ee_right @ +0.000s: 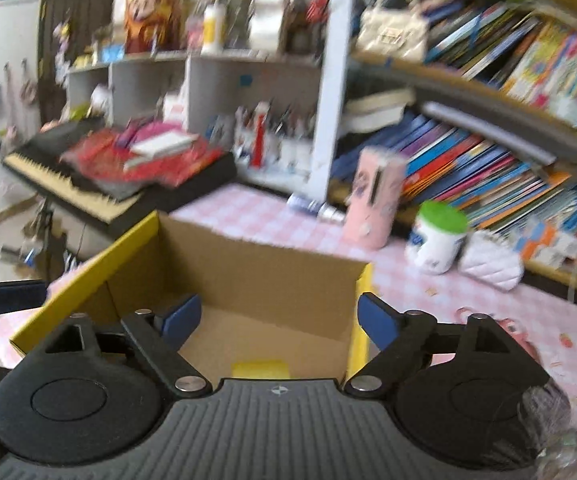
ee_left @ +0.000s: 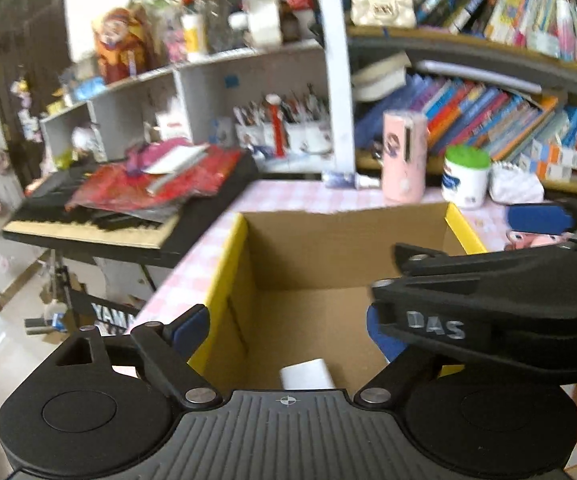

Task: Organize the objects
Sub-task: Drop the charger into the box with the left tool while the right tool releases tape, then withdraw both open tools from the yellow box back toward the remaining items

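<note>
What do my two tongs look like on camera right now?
Both match: black plastic bodies with round discs either side of a ribbed grey centre plate bearing a small crosshair mark, silver pivot screws, and blue pads on the fingers. The left tongs and right tongs look identical; in the left view, the right unit's side shows silver "DAS" lettering. No cables or sleeves visible.

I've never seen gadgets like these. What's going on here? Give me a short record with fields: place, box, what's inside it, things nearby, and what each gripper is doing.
place: table with pink checked cloth, bookshelves behind
box: open cardboard box, yellow outside
inside: white object in the left view; yellow object in the right view, both partly hidden
nearby: pink cylinder, green-lidded white tub, white quilted pouch
left gripper: open, empty, over the box
right gripper: open, empty, over the box
</note>
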`<state>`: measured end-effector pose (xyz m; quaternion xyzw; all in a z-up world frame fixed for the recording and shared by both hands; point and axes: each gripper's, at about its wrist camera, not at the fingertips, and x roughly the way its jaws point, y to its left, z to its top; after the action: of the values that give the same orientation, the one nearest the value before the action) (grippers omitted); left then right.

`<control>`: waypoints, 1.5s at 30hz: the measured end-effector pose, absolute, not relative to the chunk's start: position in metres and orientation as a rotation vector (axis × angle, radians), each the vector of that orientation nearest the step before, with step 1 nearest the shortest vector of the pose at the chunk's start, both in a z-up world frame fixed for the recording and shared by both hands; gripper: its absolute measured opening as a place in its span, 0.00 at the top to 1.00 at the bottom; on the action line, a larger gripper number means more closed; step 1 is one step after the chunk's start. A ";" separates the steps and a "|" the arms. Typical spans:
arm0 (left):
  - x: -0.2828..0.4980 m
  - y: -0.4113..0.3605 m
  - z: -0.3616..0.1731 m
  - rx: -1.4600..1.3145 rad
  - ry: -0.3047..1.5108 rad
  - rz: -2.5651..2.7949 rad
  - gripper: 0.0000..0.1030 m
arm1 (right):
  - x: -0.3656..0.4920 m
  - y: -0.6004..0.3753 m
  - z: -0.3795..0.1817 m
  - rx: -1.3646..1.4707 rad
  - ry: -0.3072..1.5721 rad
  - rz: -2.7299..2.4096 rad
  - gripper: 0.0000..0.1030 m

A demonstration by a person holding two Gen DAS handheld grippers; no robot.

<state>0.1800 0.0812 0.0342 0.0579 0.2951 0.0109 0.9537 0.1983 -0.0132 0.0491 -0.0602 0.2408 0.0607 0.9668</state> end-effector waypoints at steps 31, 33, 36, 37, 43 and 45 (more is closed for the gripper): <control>0.021 0.138 0.003 0.115 0.680 0.065 0.06 | 0.010 0.028 0.011 -0.138 0.544 -0.056 0.03; 0.015 0.139 -0.001 0.115 0.697 0.060 0.06 | 0.001 0.028 0.006 -0.133 0.562 -0.062 0.03; 0.006 0.139 -0.008 0.122 0.721 0.047 0.06 | -0.008 0.026 -0.001 -0.126 0.587 -0.073 0.03; 0.002 0.138 -0.011 0.126 0.727 0.042 0.06 | -0.011 0.026 -0.003 -0.124 0.594 -0.078 0.03; -0.008 0.137 -0.016 0.132 0.752 0.017 0.06 | -0.023 0.023 -0.008 -0.119 0.625 -0.103 0.03; -0.009 0.136 -0.018 0.129 0.761 0.008 0.06 | -0.026 0.022 -0.008 -0.119 0.630 -0.112 0.03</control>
<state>-0.0093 0.1360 -0.0179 0.0631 0.3711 0.0038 0.9264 -0.0258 0.0218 -0.0084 -0.0583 0.3094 -0.0550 0.9476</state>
